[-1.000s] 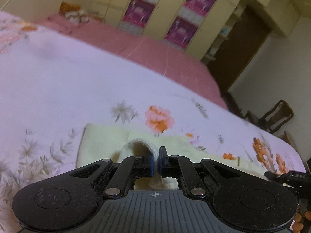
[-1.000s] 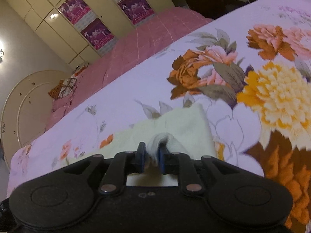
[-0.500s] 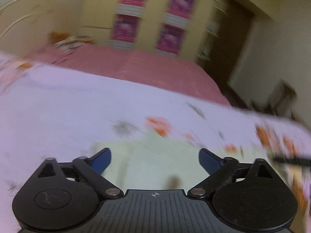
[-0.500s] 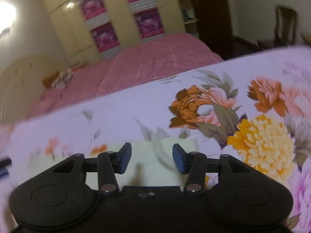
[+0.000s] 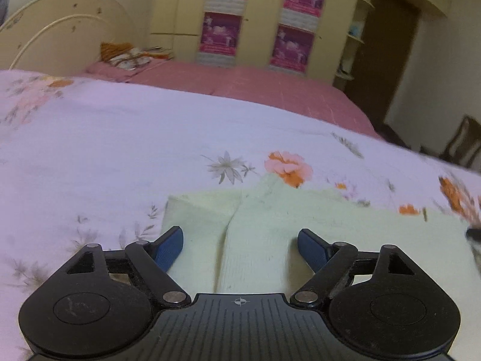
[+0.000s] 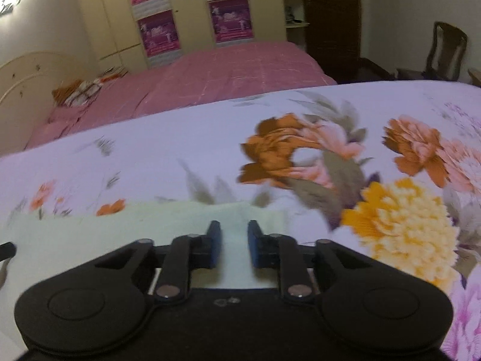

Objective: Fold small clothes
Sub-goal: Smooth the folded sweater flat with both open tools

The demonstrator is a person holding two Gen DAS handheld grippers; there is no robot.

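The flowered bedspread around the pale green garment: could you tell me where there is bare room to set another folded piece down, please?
Free: the wide stretch of lilac flowered bedspread left of and beyond the pale green knitted garment, up to the pink quilt; also the big-flower patch to its right. Crowded: the garment itself, where the left claw and right claw hover, both closing on nothing.

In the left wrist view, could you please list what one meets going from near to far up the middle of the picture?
Left gripper → pale green garment → floral sheet → pink bedspread → wardrobe.
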